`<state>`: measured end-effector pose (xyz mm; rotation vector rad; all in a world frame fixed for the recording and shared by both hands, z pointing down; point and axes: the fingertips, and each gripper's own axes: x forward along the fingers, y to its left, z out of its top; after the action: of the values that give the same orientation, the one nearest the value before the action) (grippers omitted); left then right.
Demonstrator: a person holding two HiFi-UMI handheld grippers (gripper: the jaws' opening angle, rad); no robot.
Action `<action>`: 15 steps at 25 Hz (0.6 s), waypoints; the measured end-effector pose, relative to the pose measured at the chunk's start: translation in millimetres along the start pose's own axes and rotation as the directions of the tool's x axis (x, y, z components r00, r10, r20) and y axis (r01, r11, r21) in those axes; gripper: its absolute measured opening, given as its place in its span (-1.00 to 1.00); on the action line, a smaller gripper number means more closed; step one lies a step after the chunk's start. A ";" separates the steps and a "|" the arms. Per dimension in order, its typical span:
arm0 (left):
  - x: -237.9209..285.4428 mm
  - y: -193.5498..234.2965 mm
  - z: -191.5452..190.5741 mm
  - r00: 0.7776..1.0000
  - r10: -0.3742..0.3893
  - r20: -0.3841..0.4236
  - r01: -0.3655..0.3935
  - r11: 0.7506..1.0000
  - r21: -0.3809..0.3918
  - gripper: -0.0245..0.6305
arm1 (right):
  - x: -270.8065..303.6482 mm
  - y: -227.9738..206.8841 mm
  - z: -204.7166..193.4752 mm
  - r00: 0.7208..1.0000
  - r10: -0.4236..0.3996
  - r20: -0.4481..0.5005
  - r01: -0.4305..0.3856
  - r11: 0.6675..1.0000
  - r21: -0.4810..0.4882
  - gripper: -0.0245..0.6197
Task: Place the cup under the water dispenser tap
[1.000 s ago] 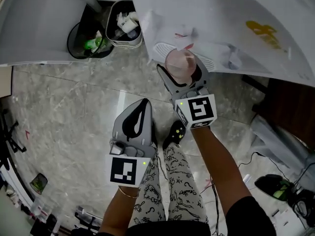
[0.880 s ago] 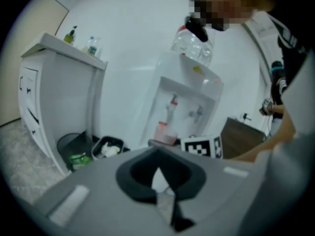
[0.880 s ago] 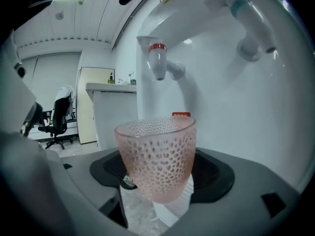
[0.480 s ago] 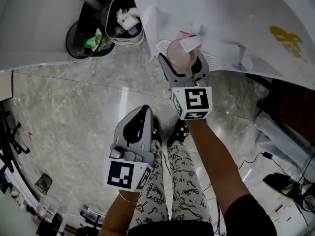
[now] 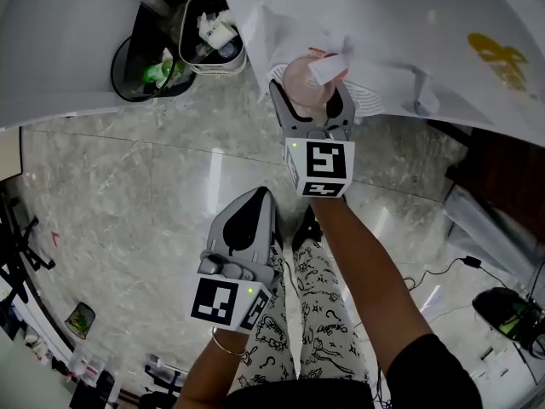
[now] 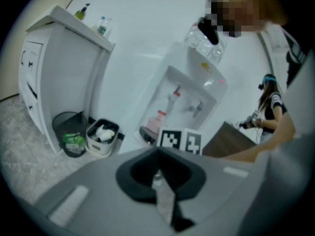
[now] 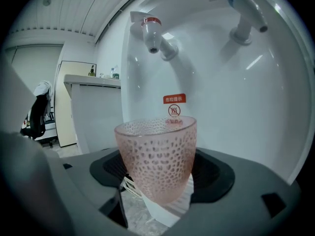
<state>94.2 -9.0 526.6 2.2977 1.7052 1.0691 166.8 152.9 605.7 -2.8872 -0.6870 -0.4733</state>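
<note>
Right gripper view shows the right tongs (image 7: 157, 203) clamped on the pink dimpled cup (image 7: 156, 156), one jaw on each side of its lower half, and the cup stands upright. Under its base lies the white slotted drip tray (image 7: 147, 211); whether the cup touches it cannot be told. Straight above the cup, with a clear gap, hangs the red-capped tap (image 7: 151, 33), and the blue tap (image 7: 246, 14) sits further right. A red warning sticker (image 7: 174, 99) is on the back wall of the water dispenser (image 7: 236, 112), just behind the cup's rim.

From the head view the right tongs (image 5: 311, 113) reach into the dispenser's recess, holding the cup (image 5: 303, 85) over the tray (image 5: 364, 105).

The left tongs (image 6: 162, 198) have their jaws together with nothing between them. They hang lower and well apart from the dispenser (image 6: 189, 90), over the marbled floor (image 5: 128, 186), at the person's left leg.

Left of the dispenser stand a white bin (image 5: 209, 37) with crumpled paper and a black wire bin (image 5: 140, 66), beside a white cabinet (image 6: 59, 77).
</note>
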 end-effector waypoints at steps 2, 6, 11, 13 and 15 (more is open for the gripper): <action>-2.0 1.5 -0.7 1.000 0.002 -0.001 -0.002 1.000 -0.011 -0.94 | -0.4 0.9 0.2 1.000 0.000 0.009 0.000 1.000 0.005 0.18; -4.9 5.5 -0.4 1.000 0.010 0.004 -0.010 1.000 -0.025 -0.94 | -1.1 1.1 -1.1 1.000 0.004 0.011 -0.004 1.000 -0.007 0.18; -7.2 8.2 -5.5 1.000 0.017 -0.003 -0.017 0.999 -0.048 -0.94 | 4.2 7.3 -12.7 0.998 0.017 -0.068 -0.023 0.995 -0.092 0.17; -7.9 6.4 -7.3 1.000 0.013 -0.005 -0.013 0.998 -0.056 -0.94 | 5.6 6.8 -15.7 0.995 0.015 -0.094 -0.024 0.995 -0.096 0.17; -9.6 4.3 -8.2 1.000 0.008 -0.007 -0.009 0.998 -0.061 -0.94 | 6.1 5.7 -21.2 0.990 0.007 -0.138 -0.021 0.995 -0.101 0.17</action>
<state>91.6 -21.6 530.1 2.2688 1.6428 1.1158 168.9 146.1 627.4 -2.9161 -0.6386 -0.7189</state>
